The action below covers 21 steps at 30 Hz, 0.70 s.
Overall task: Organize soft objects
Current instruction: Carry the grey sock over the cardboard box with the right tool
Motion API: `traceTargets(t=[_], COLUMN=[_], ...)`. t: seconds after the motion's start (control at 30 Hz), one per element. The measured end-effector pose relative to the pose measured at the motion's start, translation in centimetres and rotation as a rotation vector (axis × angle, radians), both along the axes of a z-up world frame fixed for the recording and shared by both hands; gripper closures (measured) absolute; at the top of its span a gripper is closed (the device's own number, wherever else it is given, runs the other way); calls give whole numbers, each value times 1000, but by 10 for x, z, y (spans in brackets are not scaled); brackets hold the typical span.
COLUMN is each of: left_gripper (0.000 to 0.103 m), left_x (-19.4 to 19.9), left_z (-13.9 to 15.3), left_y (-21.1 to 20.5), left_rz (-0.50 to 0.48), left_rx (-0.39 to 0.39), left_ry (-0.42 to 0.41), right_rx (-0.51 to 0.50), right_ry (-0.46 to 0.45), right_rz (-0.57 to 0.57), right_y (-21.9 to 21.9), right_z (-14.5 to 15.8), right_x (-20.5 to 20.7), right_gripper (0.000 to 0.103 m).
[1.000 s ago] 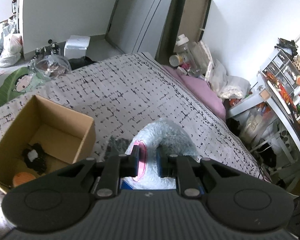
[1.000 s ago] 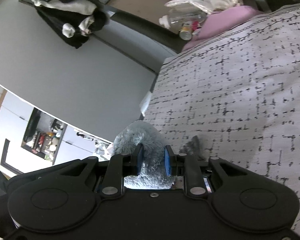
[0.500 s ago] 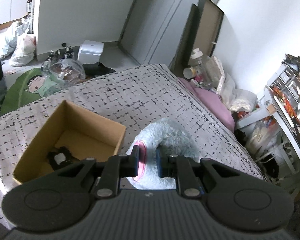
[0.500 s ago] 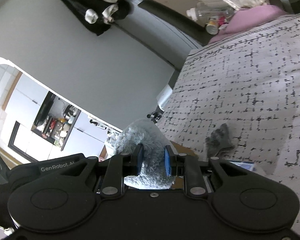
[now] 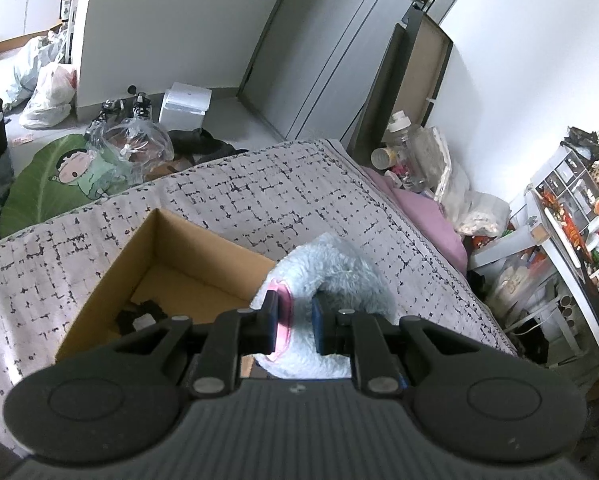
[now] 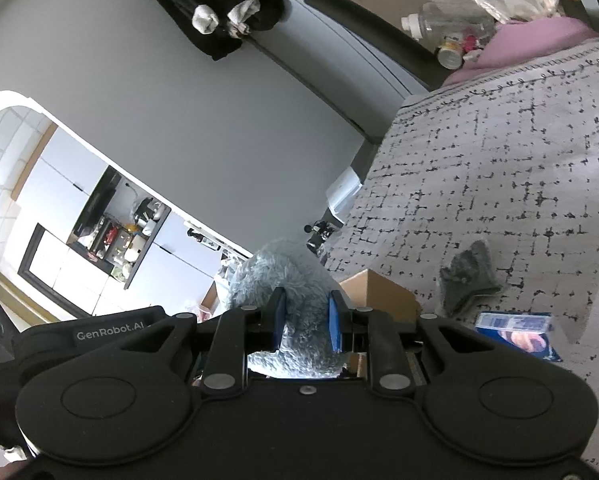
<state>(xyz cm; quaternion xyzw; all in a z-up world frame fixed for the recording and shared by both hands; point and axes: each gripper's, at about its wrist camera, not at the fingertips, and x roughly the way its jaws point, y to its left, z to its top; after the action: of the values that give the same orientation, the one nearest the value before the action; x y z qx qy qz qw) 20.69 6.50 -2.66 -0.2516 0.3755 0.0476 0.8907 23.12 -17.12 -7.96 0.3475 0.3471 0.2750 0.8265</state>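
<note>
Left wrist view: both tools clamped on one fluffy blue plush above the bed.

The left tool (image 5: pixel 295 322) pinches the fluffy blue plush (image 5: pixel 339 276) at a pink patch, its jaws nearly together; the right tool (image 6: pixel 305 322) grips the same plush (image 6: pixel 283 276) through the fur. The plush hangs just beside the near corner of the open cardboard box (image 5: pixel 111 280), which sits on the patterned bedspread (image 5: pixel 279 200) with a dark item inside. A grey cloth (image 6: pixel 469 280) and a blue packet (image 6: pixel 515 330) lie on the bed near the box.
</note>
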Motion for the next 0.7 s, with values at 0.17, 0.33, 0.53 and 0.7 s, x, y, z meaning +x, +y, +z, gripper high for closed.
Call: traceTargets(t=[0.17,0.33,0.53,0.7], left_gripper=[87,88,90,90], left_x=[1,3,5,9], left_z=[-6,-14,-30,-51], left_y=[18,33,52,67], left_rz=[11,19,29,45], left_rx=[-36,-54,-81,-114], left_ry=[0,7,25,62], right_rx=[-8,-35,-63,-126], right_ry=[-14,-19,-3,22], right_rz=[12,21,47,92], right_y=[13,28,43,57], right_z=[-1,-6,-17,-29], right_x=[0,2,5,10], right_gripper=[81,81,76,75])
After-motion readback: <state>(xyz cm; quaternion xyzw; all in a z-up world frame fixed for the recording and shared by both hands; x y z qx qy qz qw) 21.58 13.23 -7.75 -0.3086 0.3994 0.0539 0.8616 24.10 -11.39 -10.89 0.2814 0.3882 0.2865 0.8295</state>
